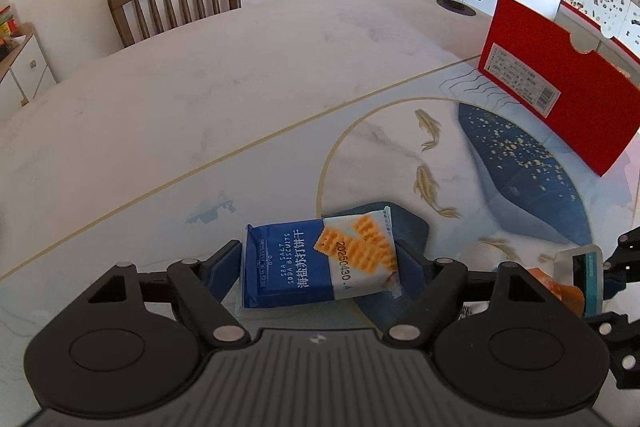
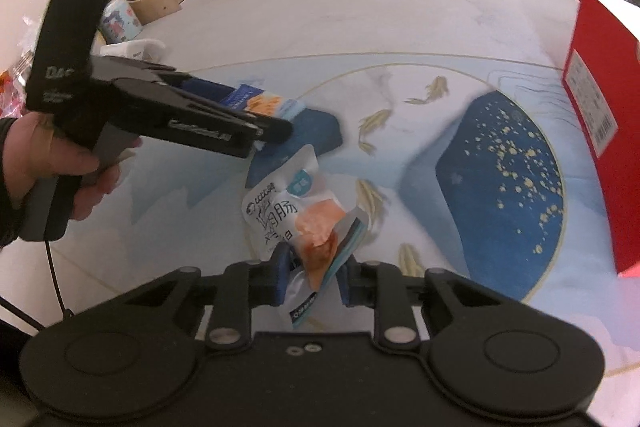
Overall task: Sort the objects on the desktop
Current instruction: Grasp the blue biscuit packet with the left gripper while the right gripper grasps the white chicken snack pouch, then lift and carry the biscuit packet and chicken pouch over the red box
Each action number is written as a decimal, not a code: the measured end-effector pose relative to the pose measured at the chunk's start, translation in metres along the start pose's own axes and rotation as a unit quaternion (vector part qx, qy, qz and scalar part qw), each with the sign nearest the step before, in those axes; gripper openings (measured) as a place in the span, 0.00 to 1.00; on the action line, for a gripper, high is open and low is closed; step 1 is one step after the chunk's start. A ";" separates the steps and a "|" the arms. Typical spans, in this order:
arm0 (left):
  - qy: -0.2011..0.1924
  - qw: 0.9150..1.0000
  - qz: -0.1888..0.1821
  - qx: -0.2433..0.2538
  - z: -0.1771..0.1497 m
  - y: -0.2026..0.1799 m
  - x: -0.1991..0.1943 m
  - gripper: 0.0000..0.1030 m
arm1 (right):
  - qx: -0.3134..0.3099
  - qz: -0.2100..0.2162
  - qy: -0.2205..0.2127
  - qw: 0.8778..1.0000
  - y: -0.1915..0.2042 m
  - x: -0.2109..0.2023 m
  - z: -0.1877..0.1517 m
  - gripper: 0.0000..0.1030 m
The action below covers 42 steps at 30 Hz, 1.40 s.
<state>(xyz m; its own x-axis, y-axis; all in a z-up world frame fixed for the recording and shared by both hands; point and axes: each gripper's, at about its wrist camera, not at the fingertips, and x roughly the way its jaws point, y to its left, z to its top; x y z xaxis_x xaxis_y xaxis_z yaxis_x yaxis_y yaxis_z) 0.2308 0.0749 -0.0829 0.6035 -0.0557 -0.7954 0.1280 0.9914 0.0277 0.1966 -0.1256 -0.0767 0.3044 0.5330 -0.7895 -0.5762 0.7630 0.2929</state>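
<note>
Red box (image 1: 560,83), one biscuit packet (image 1: 320,263), one sausage pouch (image 2: 296,223).

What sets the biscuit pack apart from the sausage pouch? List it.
1. The biscuit pack is a flat blue-and-white rectangle; the sausage pouch is white, crumpled and irregular.
2. The pack sits across the left tool, pads at its two ends; the pouch is pinched at one end by the right tool.
Shared: both are sealed snacks, each in a tool.
</note>
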 end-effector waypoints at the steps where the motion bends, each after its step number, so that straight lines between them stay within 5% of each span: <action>1: 0.001 1.000 0.001 -0.001 -0.001 -0.002 -0.003 0.78 | 0.002 -0.002 0.000 1.000 -0.001 -0.002 -0.001 0.22; 26: -0.020 0.999 -0.036 0.003 -0.015 -0.061 -0.086 0.78 | 0.087 -0.005 -0.074 0.993 -0.038 -0.079 -0.028 0.18; 42: -0.050 0.996 -0.070 0.037 0.010 -0.113 -0.127 0.78 | 0.114 -0.011 -0.127 0.985 -0.057 -0.143 -0.032 0.19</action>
<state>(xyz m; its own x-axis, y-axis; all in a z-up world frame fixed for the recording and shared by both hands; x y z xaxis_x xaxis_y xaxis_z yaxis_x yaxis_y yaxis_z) 0.1479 -0.0314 0.0210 0.6502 -0.2082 -0.7307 0.2724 0.9617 -0.0317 0.1616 -0.2570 0.0021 0.5106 0.5682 -0.6453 -0.3913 0.8219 0.4141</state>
